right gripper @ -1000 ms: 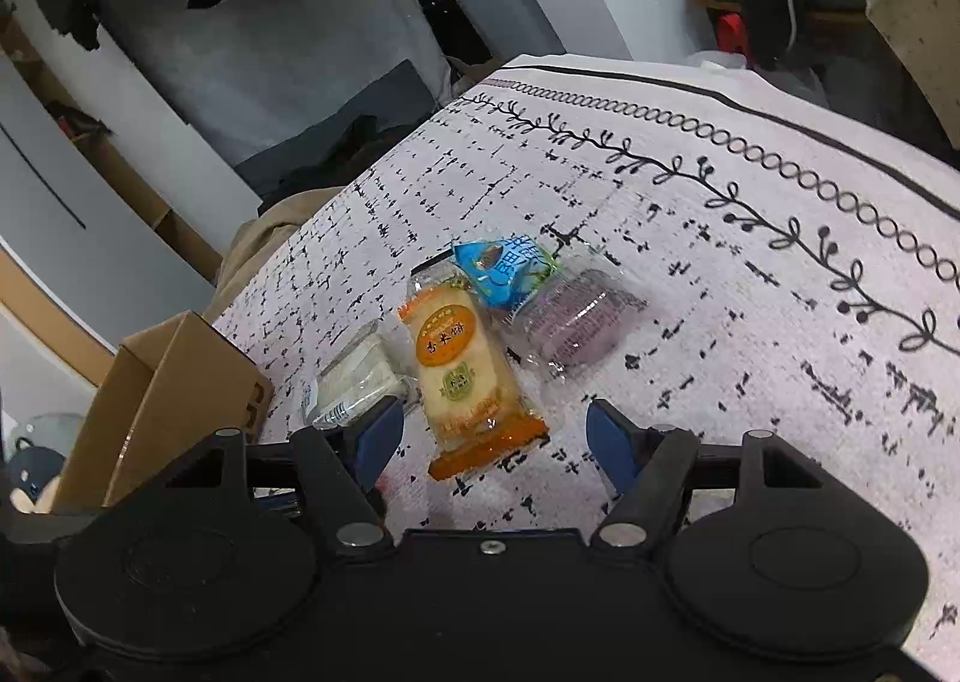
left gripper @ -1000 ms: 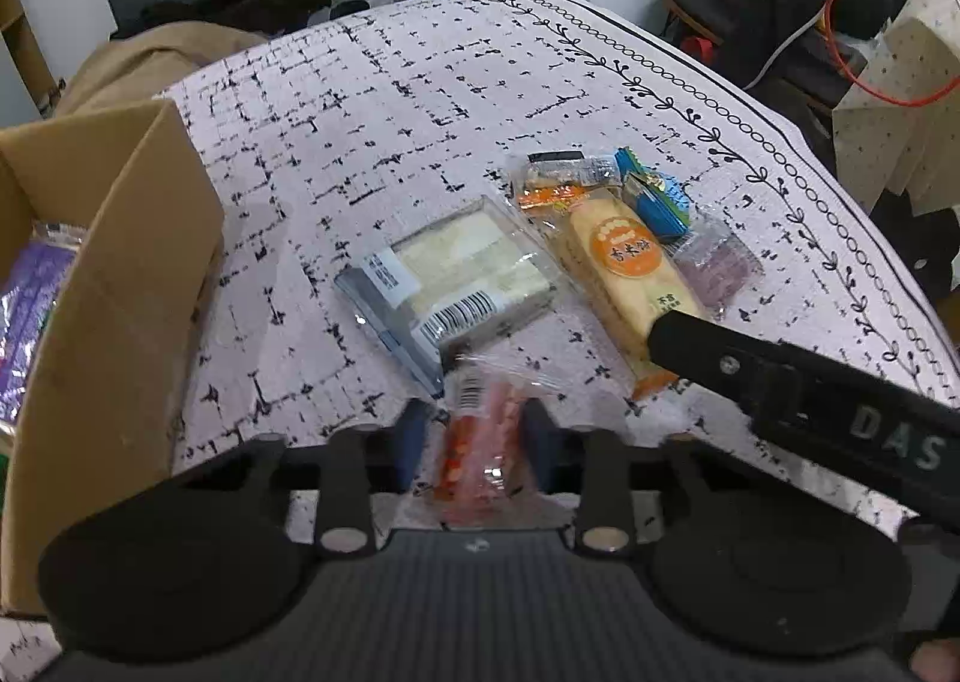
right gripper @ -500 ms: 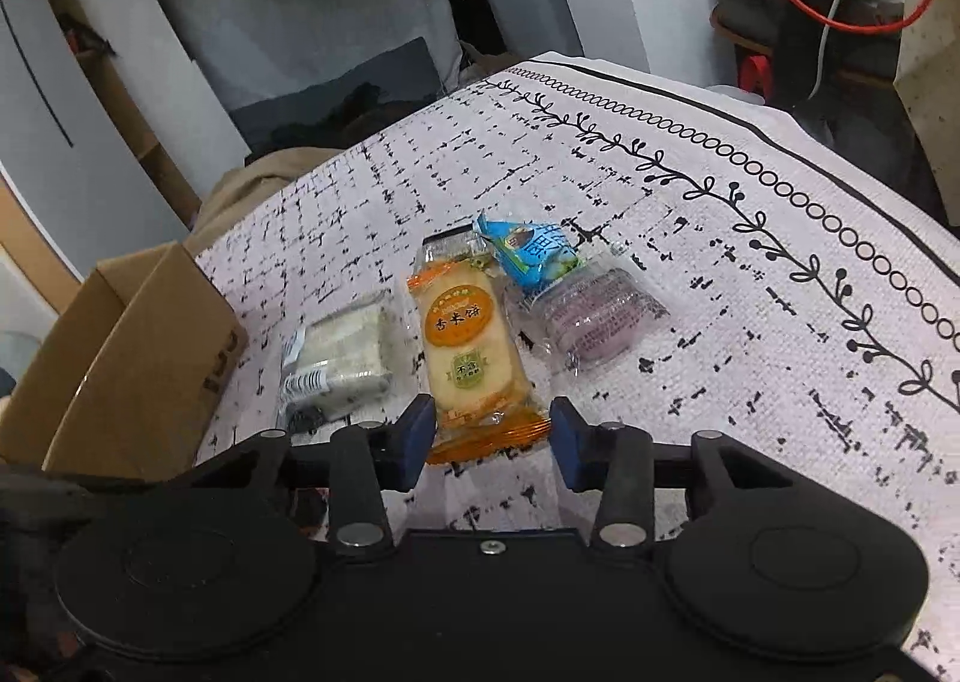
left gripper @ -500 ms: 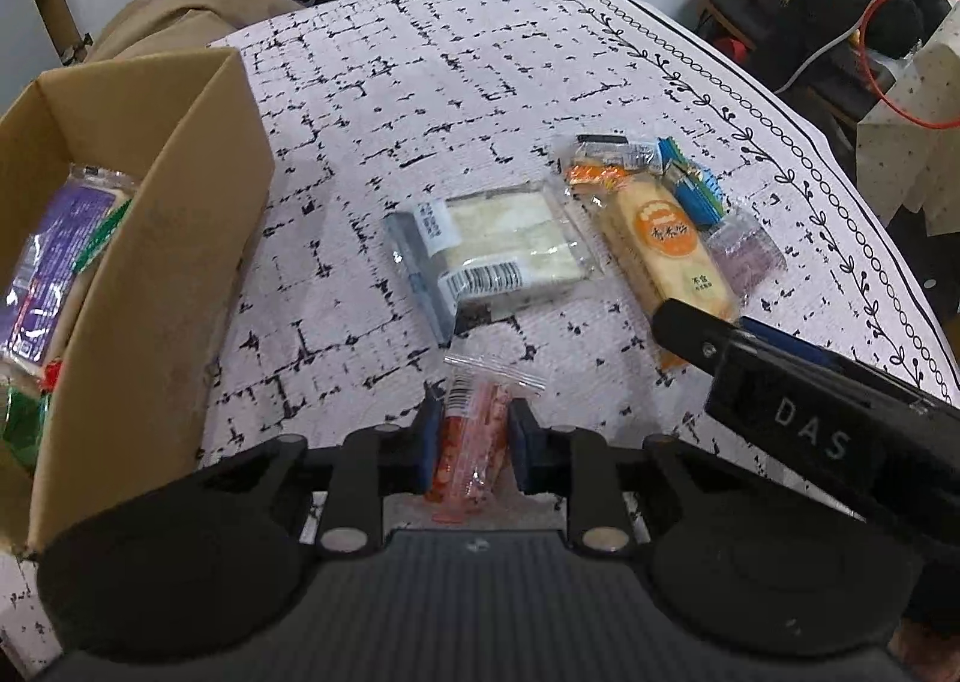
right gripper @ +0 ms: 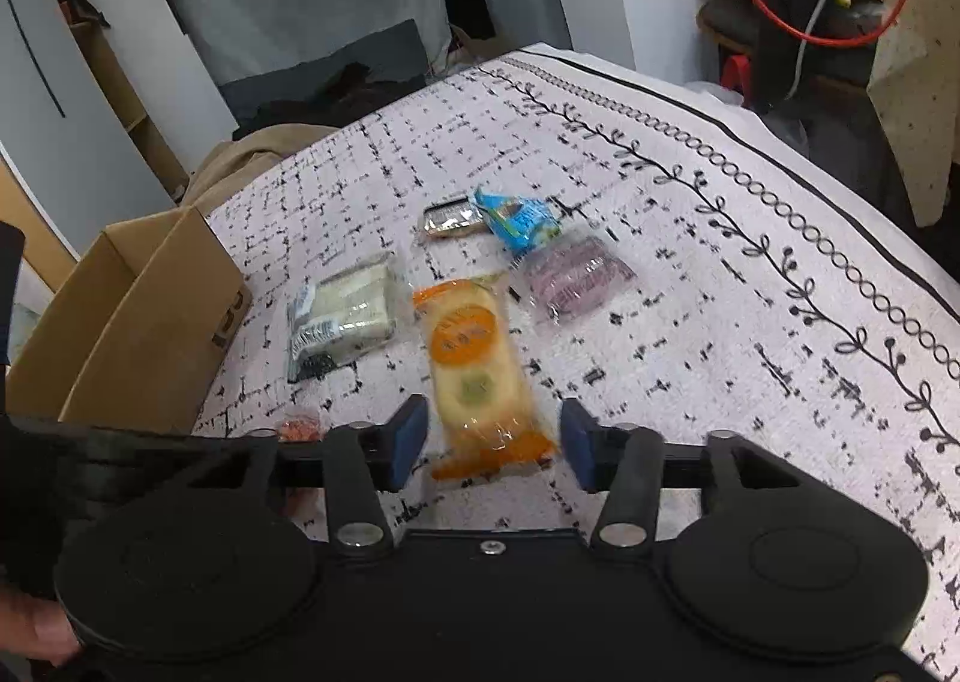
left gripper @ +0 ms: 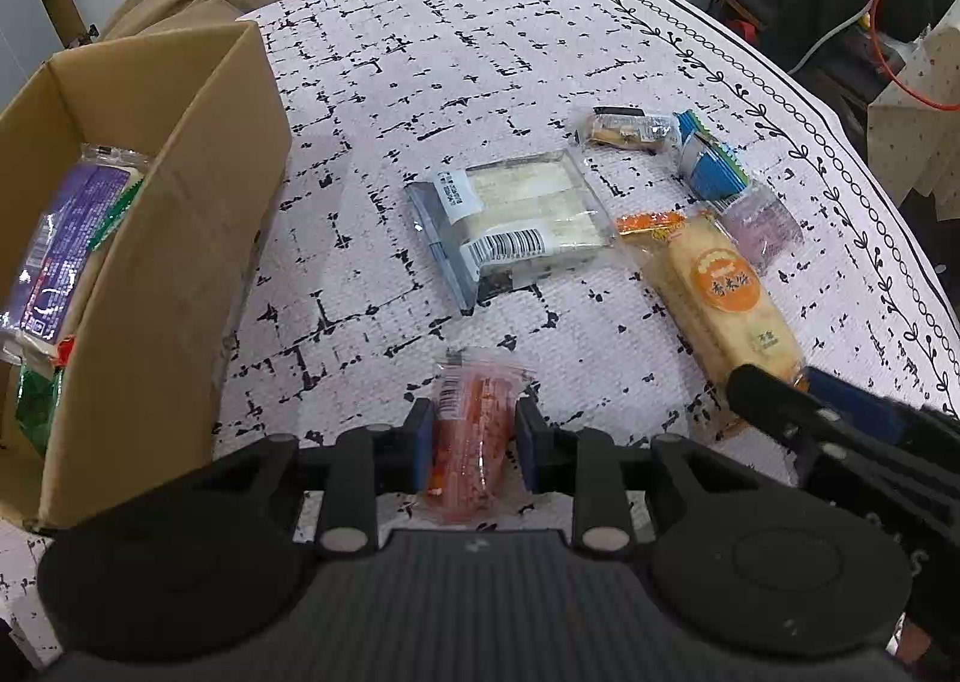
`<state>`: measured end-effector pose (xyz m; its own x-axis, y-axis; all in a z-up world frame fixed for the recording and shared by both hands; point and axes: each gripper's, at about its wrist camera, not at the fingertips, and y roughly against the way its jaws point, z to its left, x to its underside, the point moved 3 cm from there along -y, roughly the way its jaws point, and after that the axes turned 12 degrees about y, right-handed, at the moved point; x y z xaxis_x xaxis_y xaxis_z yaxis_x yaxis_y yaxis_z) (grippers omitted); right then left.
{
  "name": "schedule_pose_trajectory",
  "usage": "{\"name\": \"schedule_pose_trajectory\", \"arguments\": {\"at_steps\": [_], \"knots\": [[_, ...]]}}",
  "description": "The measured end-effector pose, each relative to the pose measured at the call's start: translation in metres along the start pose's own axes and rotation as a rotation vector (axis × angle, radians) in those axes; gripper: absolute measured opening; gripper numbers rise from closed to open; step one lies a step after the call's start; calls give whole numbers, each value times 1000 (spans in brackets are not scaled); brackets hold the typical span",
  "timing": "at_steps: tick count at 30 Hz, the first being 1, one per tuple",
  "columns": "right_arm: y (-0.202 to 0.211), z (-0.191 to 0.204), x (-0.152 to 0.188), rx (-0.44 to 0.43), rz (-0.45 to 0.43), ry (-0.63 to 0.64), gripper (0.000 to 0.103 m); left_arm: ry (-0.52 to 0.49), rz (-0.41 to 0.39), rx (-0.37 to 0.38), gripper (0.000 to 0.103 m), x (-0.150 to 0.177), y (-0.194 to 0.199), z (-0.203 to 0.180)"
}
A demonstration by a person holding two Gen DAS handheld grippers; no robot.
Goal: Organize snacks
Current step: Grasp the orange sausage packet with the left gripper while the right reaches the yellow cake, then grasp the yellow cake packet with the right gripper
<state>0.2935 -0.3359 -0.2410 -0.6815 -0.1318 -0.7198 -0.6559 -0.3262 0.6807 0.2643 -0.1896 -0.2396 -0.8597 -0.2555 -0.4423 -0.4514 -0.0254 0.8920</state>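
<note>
A small orange-red snack packet (left gripper: pixel 474 430) sits between the pads of my left gripper (left gripper: pixel 471 436), which grips it just above the patterned tablecloth (left gripper: pixel 480 52); the jaws are opening slightly. The orange-labelled rice cracker packet (right gripper: pixel 474 358) lies on the cloth. Its near end sits between the fingers of my right gripper (right gripper: pixel 492 442) with a gap on each side, and those jaws are opening. The left wrist view also shows the right gripper (left gripper: pixel 780 400) at the cracker packet (left gripper: pixel 726 292). An open cardboard box (left gripper: pixel 180 238) stands at the left.
On the cloth lie a white packet with a barcode (left gripper: pixel 522 214), a blue packet (left gripper: pixel 711 166), a purple one (left gripper: pixel 762 223) and a small dark one (left gripper: pixel 627 127). The box holds a purple-wrapped packet (left gripper: pixel 66 244). The table's edge curves past on the right, with clutter beyond.
My left gripper closed on the orange-red packet and swung so the box shows more. My right gripper came up to the cracker packet, narrowed around its end, then widened again.
</note>
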Motion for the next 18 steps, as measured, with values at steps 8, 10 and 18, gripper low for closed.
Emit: {"name": "schedule_pose_trajectory", "arguments": {"at_steps": [8, 10, 18], "knots": [[-18, 7, -2, 9, 19, 58, 56, 3, -6, -2, 30, 0, -3, 1], [-22, 7, -2, 19, 21, 69, 56, 2, -11, -4, 31, 0, -4, 0], [-27, 10, -1, 30, 23, 112, 39, 25, -13, 13, 27, -2, -5, 1]]}}
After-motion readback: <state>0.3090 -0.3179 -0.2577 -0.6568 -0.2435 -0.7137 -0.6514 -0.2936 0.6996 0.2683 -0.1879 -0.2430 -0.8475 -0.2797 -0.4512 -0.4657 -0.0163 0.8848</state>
